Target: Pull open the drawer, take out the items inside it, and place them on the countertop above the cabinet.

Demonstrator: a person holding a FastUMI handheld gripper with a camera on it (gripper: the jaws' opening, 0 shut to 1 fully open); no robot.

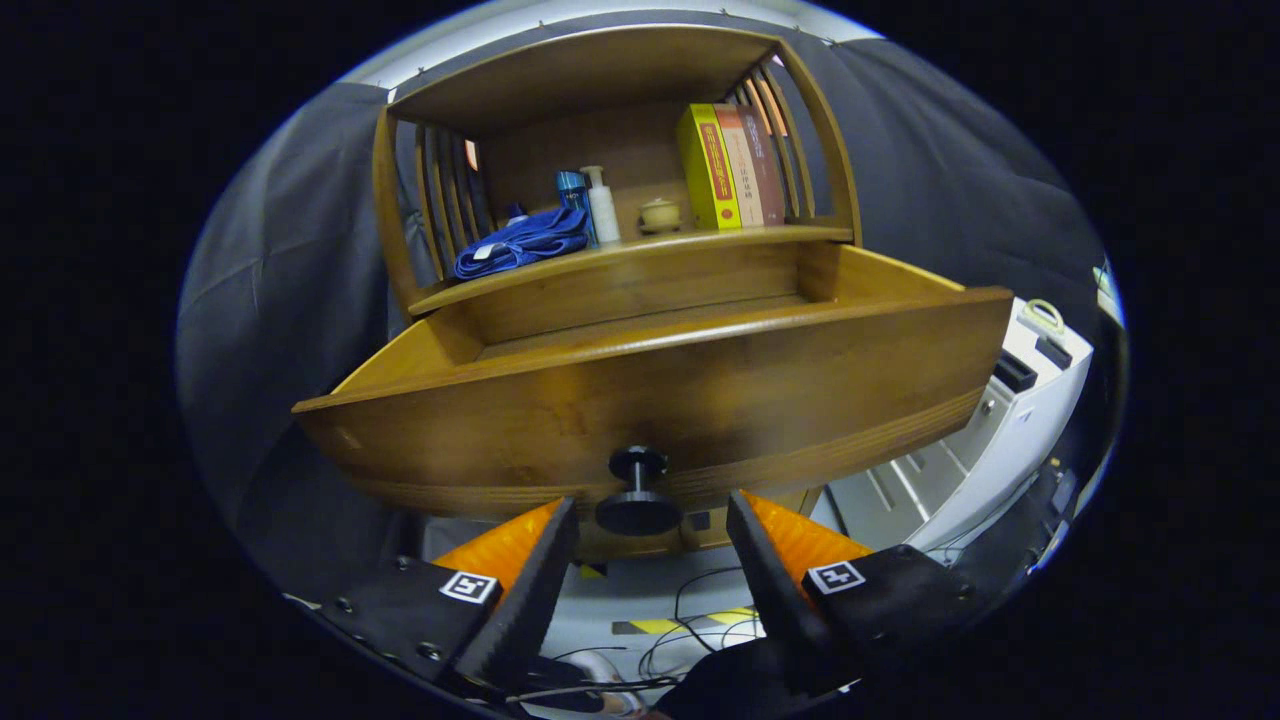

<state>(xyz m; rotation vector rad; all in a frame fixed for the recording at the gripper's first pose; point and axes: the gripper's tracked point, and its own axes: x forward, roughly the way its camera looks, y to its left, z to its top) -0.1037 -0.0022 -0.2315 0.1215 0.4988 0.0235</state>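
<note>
A wooden cabinet stands ahead with its drawer (650, 400) pulled out toward me. I look up at the drawer front from below, so its contents are hidden; only the inner side walls and back show. The dark round knob (638, 465) on the drawer front sits between my fingertips. My gripper (652, 505) is open, with a small gap between the knob and each finger. The countertop (700, 243) above the drawer carries a blue cloth (522, 242), a blue bottle (572, 190), a white pump bottle (602, 207), a small cup (660, 214) and three upright books (730, 165).
A white machine (1000, 420) stands to the right of the cabinet, close under the drawer's right corner. Dark cables (700, 610) and a yellow-black tape strip (660, 626) lie on the floor below the fingers. Curved slatted sides and a top board enclose the countertop shelf.
</note>
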